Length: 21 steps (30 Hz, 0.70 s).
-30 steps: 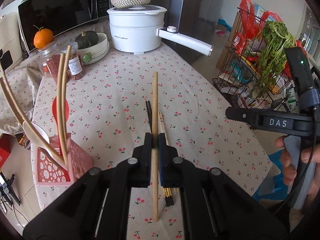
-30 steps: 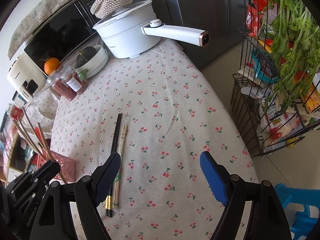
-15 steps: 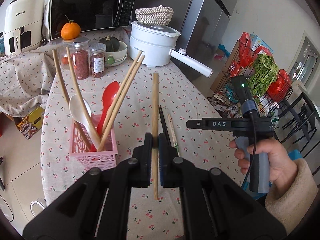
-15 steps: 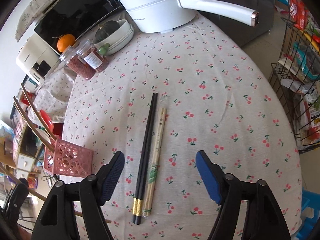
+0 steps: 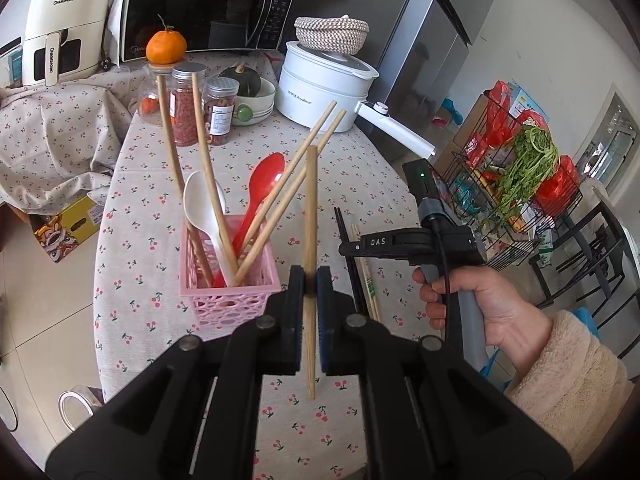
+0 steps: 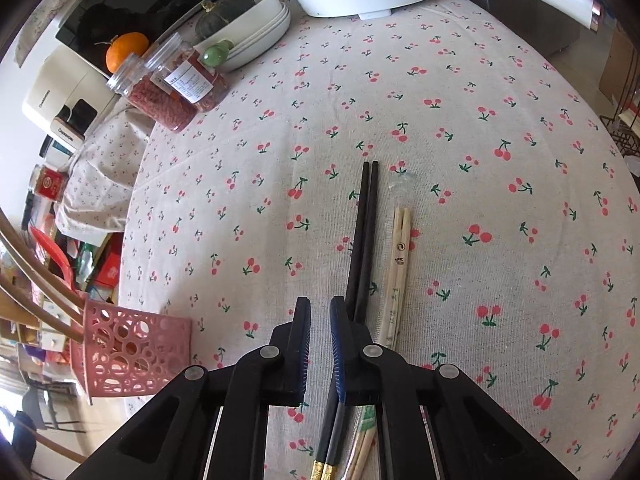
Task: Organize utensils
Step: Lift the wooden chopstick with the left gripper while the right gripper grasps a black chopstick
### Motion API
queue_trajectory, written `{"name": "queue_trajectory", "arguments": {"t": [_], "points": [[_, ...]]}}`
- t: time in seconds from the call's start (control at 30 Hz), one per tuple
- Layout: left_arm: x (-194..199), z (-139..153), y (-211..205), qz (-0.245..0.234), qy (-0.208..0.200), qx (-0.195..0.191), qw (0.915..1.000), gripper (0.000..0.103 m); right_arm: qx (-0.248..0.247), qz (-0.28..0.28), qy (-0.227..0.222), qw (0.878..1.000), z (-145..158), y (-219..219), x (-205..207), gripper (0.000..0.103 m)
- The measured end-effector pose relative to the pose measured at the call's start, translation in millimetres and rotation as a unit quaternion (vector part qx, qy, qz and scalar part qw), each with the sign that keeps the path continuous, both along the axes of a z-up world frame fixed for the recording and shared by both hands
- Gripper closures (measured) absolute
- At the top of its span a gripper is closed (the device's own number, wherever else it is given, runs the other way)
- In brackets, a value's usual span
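Centre-frame, left claw (image 5: 310, 280) pinches wooden chopstick (image 5: 310, 216); lower thin end into pink basket (image 5: 228, 292). Right claw (image 6: 320, 316) just closed, nothing between pads; re-centre over black chopsticks (image 6: 362, 240).

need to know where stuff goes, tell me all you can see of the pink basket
The pink basket is a small, square, plastic-looking holder with round cut-outs in its walls. It stands upright on the cherry-print tablecloth, left of the black chopsticks. Inside, leaning on its rim, are four wooden chopsticks, a white spoon and a red spoon.
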State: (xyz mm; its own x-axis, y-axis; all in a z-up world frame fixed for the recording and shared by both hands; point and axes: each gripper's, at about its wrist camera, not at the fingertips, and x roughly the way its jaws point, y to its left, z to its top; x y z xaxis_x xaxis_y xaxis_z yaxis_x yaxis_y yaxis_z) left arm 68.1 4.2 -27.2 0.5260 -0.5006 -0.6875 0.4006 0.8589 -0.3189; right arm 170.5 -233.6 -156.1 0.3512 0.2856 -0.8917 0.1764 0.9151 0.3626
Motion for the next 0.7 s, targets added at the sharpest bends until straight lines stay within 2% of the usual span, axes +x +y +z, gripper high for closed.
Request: {"name": "queue_trajectory", "arguments": {"t": [0.03, 0.23, 0.4, 0.7], "points": [[1.1, -0.4, 0.0, 0.001, 0.002, -0.001, 1.0, 0.096, -0.005, -0.001, 0.006, 1.0, -3.2, 1.1, 1.1, 0.095], [1.1, -0.4, 0.9, -0.001, 0.004, -0.003, 1.0, 0.096, -0.042, -0.003, 0.01, 0.999, -3.8, 9.0, 4.9, 0.095], [0.8, -0.6, 1.3, -0.001, 0.005, -0.001, 1.0, 0.096, -0.039, -0.015, 0.007, 0.999, 2.9, 4.8, 3.3, 0.095], [2.6, -4.0, -0.7, -0.001, 0.01, 0.005, 0.9999, 0.096, -0.071, -0.016, 0.038, 0.997, -3.2, 2.5, 1.2, 0.094]]}}
